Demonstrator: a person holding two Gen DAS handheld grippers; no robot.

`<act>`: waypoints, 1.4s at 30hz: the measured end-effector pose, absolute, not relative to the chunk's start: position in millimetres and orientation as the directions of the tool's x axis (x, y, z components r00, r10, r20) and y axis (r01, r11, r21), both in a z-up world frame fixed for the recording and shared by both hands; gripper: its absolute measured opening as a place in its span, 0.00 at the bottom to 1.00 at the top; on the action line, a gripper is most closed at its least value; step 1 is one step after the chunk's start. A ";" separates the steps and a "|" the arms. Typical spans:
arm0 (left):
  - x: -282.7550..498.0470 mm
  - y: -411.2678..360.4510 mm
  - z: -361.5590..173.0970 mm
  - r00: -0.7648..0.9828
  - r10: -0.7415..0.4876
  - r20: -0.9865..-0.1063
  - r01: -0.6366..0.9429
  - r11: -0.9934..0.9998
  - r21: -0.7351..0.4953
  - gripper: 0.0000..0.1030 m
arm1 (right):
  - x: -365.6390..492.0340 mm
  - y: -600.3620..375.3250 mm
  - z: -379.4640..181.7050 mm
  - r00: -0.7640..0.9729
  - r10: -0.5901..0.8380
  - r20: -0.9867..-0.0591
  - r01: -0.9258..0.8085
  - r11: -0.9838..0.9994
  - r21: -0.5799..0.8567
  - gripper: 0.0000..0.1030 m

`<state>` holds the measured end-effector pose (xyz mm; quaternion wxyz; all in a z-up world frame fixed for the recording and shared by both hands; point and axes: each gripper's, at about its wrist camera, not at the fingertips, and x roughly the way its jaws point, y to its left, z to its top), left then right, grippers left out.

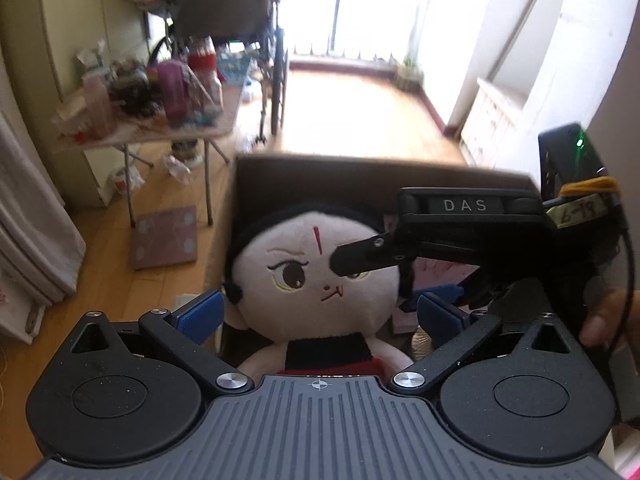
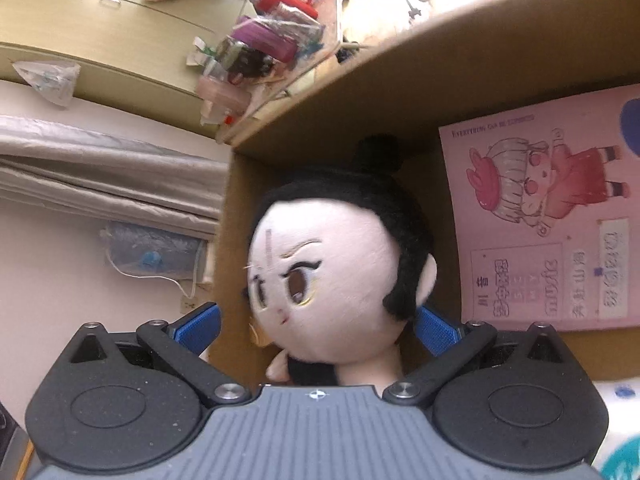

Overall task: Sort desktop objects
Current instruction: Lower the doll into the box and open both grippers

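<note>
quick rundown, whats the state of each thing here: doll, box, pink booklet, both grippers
plush doll: inside the box, between the fingers of both grippers
cardboard box: open, holding the doll and the booklet
pink booklet: flat against the box's inner side, beside the doll's head
left gripper: open, blue pads either side of the doll's neck
right gripper: open, pads flanking the doll's head

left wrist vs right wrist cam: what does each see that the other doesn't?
Left wrist only: the right gripper reaching across the plush doll's face, a bathroom scale on the floor, and a bright window.

Right wrist only: the pink illustrated booklet lying beside the doll in the cardboard box.

Both: the doll in the box, open blue-padded jaws either side of it, and the cluttered folding table.
</note>
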<state>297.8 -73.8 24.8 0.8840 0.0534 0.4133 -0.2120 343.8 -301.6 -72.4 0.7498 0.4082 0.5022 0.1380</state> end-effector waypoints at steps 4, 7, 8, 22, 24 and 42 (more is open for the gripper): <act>274.8 -72.1 49.7 0.621 -0.337 -0.708 0.424 0.904 -0.059 1.00 | 323.7 -309.3 -51.4 0.492 0.627 -0.604 0.176 0.609 0.774 1.00; 252.0 -68.1 65.5 0.651 -0.336 -0.681 0.422 0.905 -0.043 1.00 | 300.1 -310.7 -26.1 0.517 0.613 -0.597 0.139 0.628 0.766 1.00; 245.5 -66.1 67.9 0.659 -0.333 -0.675 0.419 0.907 -0.039 1.00 | 289.4 -309.7 -15.7 0.529 0.607 -0.593 0.108 0.645 0.757 1.00; 134.0 -50.2 59.4 0.766 -0.237 -0.598 0.227 0.969 -0.094 1.00 | 108.4 -300.7 51.4 0.767 0.277 -0.579 -0.038 0.920 0.390 1.00; 125.7 -51.0 55.5 0.759 -0.224 -0.611 0.204 0.974 -0.103 1.00 | 96.5 -299.7 49.6 0.763 0.239 -0.601 -0.013 0.935 0.355 1.00; 79.1 -52.2 79.1 0.858 -0.038 -0.513 0.080 0.995 0.059 1.00 | 60.0 -262.7 49.6 0.785 0.053 -0.618 0.021 0.994 0.112 1.00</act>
